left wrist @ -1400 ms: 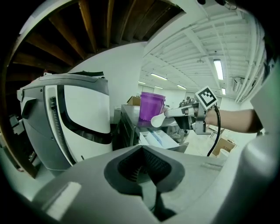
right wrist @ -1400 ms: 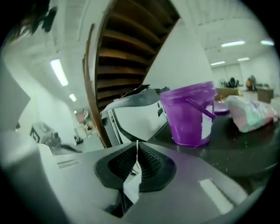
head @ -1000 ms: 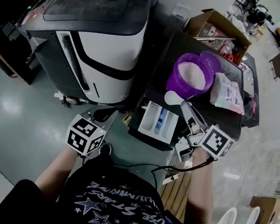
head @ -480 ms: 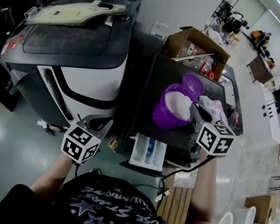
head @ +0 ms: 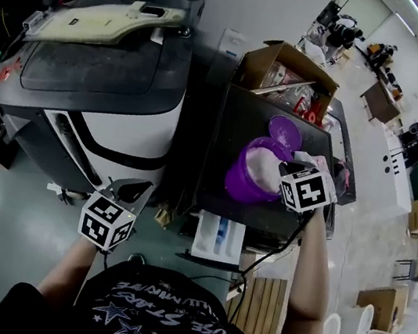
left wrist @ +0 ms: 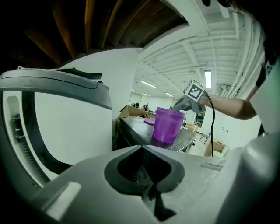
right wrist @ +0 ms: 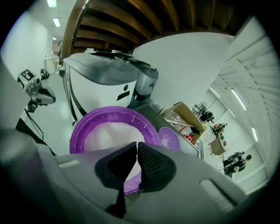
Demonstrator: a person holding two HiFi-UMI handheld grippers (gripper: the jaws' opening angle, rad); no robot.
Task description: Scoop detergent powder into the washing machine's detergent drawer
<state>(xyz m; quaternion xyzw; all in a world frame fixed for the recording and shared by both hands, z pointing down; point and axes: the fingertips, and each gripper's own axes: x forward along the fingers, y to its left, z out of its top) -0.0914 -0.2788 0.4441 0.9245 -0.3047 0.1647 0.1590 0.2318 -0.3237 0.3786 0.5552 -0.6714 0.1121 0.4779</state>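
Note:
A purple tub (head: 249,175) of white detergent powder stands on a black top, with its purple lid (head: 287,128) behind it. My right gripper (head: 283,168) hangs over the tub's right rim, jaws pressed together on a white scoop's handle. The right gripper view shows those jaws (right wrist: 136,145) right above the powder (right wrist: 109,131); the scoop's bowl is hidden. The white detergent drawer (head: 219,239) sticks out below the black top's front edge. My left gripper (head: 136,186) is low beside the washing machine (head: 116,107), shut and empty (left wrist: 142,148).
A cardboard box (head: 289,69) of items sits behind the tub, and a pink packet (head: 327,164) lies to its right. A wooden slatted stand (head: 257,305) is by my right side. Grey floor spreads to the left.
My right gripper rose from beside the drawer with the scoop and moved over the purple tub. The left gripper drifted slightly down and left.

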